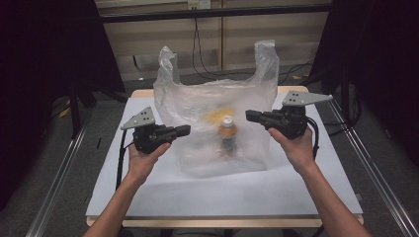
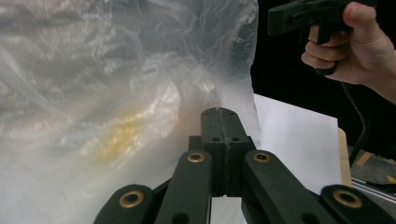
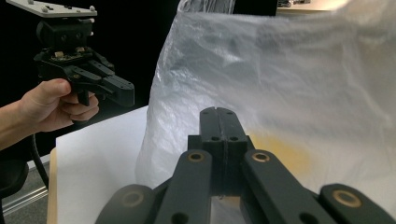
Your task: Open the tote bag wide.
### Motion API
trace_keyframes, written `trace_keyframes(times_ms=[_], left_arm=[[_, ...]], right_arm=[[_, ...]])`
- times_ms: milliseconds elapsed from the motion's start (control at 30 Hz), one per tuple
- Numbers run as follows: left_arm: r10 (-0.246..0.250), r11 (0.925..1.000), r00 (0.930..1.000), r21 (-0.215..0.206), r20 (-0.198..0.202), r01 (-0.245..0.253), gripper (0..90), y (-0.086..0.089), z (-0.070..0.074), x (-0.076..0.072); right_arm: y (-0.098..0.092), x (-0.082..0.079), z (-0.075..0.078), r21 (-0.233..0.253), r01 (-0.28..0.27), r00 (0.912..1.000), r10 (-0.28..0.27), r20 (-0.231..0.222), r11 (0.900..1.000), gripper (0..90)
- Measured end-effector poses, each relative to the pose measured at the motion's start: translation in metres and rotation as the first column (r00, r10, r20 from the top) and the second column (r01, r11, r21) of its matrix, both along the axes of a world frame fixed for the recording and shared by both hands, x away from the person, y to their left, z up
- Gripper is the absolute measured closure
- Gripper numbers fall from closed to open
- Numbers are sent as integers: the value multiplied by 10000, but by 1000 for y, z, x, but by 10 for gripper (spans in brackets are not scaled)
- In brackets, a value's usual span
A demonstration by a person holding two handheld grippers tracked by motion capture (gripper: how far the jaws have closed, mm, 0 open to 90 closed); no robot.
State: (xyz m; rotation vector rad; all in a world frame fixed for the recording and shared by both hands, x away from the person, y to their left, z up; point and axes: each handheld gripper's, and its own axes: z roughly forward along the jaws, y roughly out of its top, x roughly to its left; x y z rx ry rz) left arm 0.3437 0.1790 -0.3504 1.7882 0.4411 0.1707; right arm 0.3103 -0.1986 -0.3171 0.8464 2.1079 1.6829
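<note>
Nearest the person, two forearms enter at 6 o'clock and spread apart, one to each flank of the bag. The left gripper (image 1: 182,130), a black two-jaw tool with a grey three-cornered plate, sits at 9 o'clock of the bag; its jaws are pressed flat together on nothing, tips just beside the film. The right gripper (image 1: 253,116), same build, sits at 3 o'clock, jaws likewise clenched and empty, pointing inward.

Both tools aim at the bag from opposite sides; judged, this is a ready stance for taking the bag walls or handles.

Centre of the white paper sheet (image 1: 306,187) covering the table: a translucent, crinkled plastic carrier bag (image 1: 197,103) stands upright, its two handle loops raised at 12 o'clock. Inside, a small brown bottle with a white cap (image 1: 228,132) shows through the film; a blurred yellow item (image 1: 216,116) lies behind it, identity unclear.

Beyond the table: grey floor, trailing cables.
</note>
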Motion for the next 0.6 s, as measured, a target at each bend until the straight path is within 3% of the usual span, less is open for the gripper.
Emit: trace_keyframes(times_ms=[300, 600], left_arm=[[86, 10000, 10000, 26, 21, -86, 900, -5, 19, 15], [0, 9998, 9998, -178, 212, 4, 900, -7, 35, 25]], right_arm=[[6, 12, 24, -262, -47, 9999, 50, 132, 9996, 900], [8, 22, 39, -175, -47, 9997, 51, 233, 9998, 900]])
